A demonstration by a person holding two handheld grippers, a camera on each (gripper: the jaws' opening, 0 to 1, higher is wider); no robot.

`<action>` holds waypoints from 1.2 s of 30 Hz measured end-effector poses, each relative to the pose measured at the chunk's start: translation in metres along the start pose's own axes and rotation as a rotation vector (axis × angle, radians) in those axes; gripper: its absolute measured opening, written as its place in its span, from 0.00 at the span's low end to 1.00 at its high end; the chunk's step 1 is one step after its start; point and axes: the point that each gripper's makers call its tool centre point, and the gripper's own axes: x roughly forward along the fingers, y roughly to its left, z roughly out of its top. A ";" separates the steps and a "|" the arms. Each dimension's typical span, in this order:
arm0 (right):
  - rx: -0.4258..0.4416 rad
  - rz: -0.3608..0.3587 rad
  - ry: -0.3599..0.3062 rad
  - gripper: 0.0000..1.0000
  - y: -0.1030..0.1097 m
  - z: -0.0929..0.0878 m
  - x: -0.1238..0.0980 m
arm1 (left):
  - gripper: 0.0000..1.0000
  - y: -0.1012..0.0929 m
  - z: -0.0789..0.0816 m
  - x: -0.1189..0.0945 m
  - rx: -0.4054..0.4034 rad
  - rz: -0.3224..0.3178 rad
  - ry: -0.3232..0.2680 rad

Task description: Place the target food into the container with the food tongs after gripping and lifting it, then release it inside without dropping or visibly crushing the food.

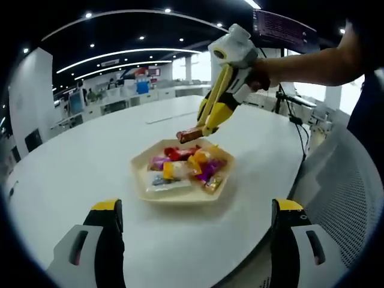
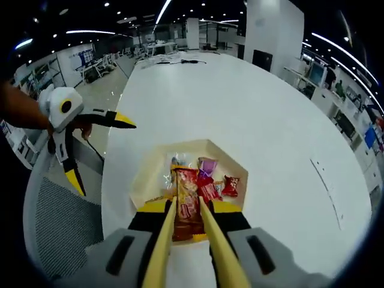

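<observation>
Yellow tongs (image 2: 187, 240), held in the right gripper (image 1: 207, 123), are clamped on a red-brown snack bar (image 2: 186, 207), which sits pinched between the two arms just above the beige tray (image 1: 143, 180) of wrapped sweets on the white counter (image 1: 78, 162). The bar hangs over the tray's far edge, clear of the pile. The left gripper (image 1: 195, 240) waits nearby with its fingers (image 1: 108, 240) wide apart, holding nothing.
</observation>
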 end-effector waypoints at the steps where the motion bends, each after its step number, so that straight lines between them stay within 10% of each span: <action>1: -0.001 0.004 -0.001 0.24 0.002 0.004 0.003 | 0.99 0.000 0.000 0.000 -0.002 0.000 0.001; 18: -0.049 0.039 -0.010 0.24 0.032 0.037 0.039 | 0.99 0.001 0.001 0.000 0.011 0.003 -0.003; 36: -0.054 0.040 -0.026 0.28 0.032 0.023 0.054 | 0.98 0.004 0.001 -0.001 0.003 0.016 -0.005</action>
